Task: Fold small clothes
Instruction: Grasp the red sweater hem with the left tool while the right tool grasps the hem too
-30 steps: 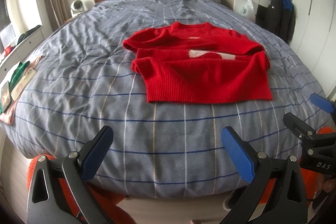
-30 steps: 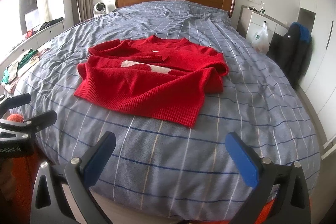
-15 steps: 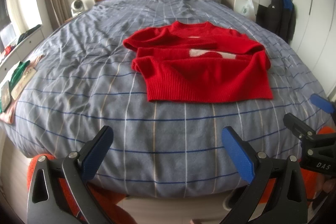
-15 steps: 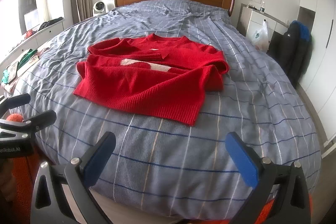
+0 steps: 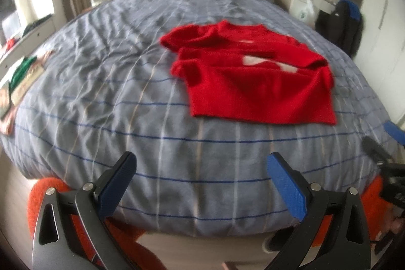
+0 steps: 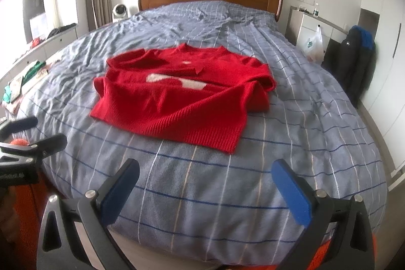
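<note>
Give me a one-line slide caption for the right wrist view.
Open right tool over the foot of a checked bed, facing a partly folded red sweater; the left tool is alongside.

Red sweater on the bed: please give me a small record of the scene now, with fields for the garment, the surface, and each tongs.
garment: red sweater, partly folded, white patch showing
surface: bed with grey checked cover
left tongs: open, empty, near the bed's foot edge
right tongs: open, empty, short of the sweater's ribbed hem
contact: neither tongs touches the sweater
</note>
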Demonstrator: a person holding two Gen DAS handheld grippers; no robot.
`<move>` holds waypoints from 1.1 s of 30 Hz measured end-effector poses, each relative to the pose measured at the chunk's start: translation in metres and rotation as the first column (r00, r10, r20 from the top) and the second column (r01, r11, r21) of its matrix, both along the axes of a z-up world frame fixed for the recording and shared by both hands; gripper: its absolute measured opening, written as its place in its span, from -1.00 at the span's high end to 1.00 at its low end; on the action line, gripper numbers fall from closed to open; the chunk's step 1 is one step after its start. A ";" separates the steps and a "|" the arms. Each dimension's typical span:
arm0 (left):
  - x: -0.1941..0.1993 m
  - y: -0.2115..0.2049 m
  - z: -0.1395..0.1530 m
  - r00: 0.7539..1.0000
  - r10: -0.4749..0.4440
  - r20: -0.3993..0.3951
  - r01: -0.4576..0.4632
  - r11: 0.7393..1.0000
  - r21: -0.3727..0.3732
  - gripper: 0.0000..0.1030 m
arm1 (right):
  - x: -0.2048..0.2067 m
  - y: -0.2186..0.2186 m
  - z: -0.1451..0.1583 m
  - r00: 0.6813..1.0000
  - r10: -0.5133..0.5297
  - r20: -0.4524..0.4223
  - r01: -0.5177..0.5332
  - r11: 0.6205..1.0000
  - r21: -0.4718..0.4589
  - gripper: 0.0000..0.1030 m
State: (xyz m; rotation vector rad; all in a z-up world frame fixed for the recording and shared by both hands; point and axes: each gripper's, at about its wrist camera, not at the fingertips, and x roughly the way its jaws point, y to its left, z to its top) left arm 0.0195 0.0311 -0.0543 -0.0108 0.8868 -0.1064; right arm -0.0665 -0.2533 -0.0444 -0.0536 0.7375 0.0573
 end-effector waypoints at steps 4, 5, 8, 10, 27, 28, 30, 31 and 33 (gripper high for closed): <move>0.027 0.020 -0.008 0.998 -0.001 -0.066 -0.004 0.997 -0.078 -0.99 | 0.003 -0.019 0.001 0.999 -0.035 0.010 0.035 0.999 0.033 -0.99; 0.041 0.023 -0.012 0.996 -0.022 -0.087 0.012 0.994 -0.113 -0.99 | 0.005 -0.026 0.001 0.999 -0.044 0.005 0.043 0.998 0.052 -0.99; 0.080 0.026 -0.027 0.988 -0.086 -0.129 0.064 0.984 -0.166 -0.99 | 0.022 -0.052 -0.003 1.000 -0.019 -0.018 0.022 0.984 0.177 -0.99; 0.105 0.024 -0.043 0.976 -0.128 -0.178 0.090 0.974 -0.206 -0.98 | 0.051 -0.065 -0.016 0.994 0.064 -0.083 -0.043 0.971 0.237 -0.99; 0.020 0.056 -0.015 0.914 -0.317 -0.254 0.242 0.927 -0.287 0.92 | 0.071 -0.078 -0.032 0.865 0.373 -0.335 -0.178 0.853 0.490 0.84; 0.011 0.054 -0.020 0.910 -0.315 -0.270 0.241 0.931 -0.273 0.92 | 0.061 -0.080 -0.032 0.860 0.368 -0.355 -0.169 0.859 0.482 0.84; -0.003 0.042 -0.034 0.911 -0.283 -0.299 0.233 0.953 -0.192 0.93 | 0.043 -0.082 -0.043 0.848 0.330 -0.414 -0.127 0.886 0.446 0.90; -0.006 0.038 -0.041 0.909 -0.274 -0.315 0.226 0.957 -0.180 0.93 | 0.039 -0.083 -0.047 0.845 0.306 -0.438 -0.110 0.902 0.418 0.90; -0.005 0.037 -0.048 0.909 -0.245 -0.337 0.193 0.964 -0.182 0.94 | 0.035 -0.089 -0.070 0.839 0.216 -0.500 -0.035 0.938 0.346 0.91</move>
